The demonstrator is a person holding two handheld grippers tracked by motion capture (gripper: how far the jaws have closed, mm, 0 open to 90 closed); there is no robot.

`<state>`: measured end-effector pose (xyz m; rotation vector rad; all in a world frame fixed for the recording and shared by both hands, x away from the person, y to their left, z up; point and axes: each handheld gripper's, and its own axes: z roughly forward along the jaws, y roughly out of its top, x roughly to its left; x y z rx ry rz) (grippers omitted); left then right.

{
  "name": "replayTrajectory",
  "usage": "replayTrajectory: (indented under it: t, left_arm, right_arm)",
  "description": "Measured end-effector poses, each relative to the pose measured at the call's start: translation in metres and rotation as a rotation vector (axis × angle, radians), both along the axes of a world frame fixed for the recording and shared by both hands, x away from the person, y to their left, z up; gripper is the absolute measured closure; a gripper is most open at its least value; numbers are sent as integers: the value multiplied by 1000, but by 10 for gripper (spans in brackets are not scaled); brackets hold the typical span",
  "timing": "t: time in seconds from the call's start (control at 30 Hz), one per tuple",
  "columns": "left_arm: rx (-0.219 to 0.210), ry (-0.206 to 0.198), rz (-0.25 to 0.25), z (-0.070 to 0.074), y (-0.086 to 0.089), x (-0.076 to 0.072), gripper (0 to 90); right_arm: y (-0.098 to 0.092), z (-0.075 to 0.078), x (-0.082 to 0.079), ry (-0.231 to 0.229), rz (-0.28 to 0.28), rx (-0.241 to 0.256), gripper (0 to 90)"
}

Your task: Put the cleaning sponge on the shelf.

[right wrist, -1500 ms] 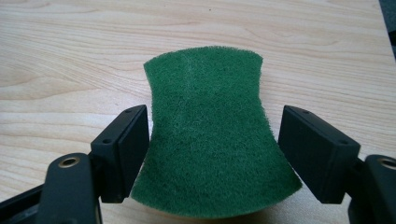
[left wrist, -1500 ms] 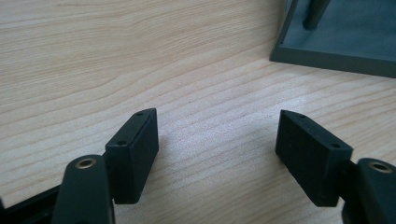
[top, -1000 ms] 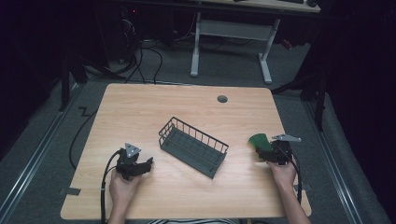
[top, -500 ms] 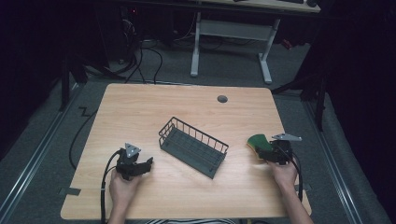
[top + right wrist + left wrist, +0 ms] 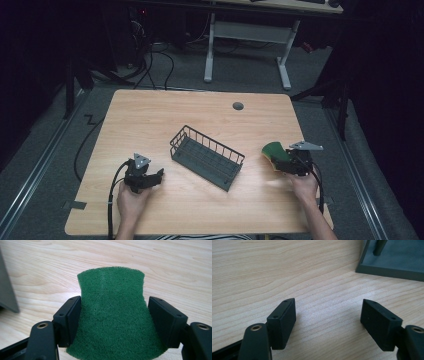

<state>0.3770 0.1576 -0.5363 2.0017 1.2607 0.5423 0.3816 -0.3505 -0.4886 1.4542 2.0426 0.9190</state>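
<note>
Table [image 5: 150, 125]: pale wood, wavy grain, small dark round grommet [image 5: 238, 106] near far edge. Wire basket [image 5: 206, 157]: dark grey-green. Sponge [image 5: 112, 315]: deep green fuzzy face, yellowish underside edge seen from high view. Left gripper [image 5: 150, 176], right gripper [image 5: 281, 161]: black, grey top plates.

I see a light wooden table [image 5: 150, 120] with a dark wire basket [image 5: 206, 157] lying askew near its middle. Beyond the basket, towards the far edge, a small round grommet hole [image 5: 238, 106] sits in the tabletop.
</note>
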Motion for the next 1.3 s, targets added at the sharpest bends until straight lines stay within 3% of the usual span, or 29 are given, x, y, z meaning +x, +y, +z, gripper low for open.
replayTrajectory:
  t: [0.43, 0.8, 1.3]
  left_arm:
    - [2, 1, -1, 0, 0, 0, 291]
    - [-8, 1, 2, 0, 1, 0, 291]
    - [2, -1, 2, 0, 0, 1, 290]
  right_arm:
    - [22, 35, -8, -75, 95, 13, 294]
    - [44, 62, -5, -109, 175, 16, 295]
    - [106, 98, 0, -137, 358, -17, 295]
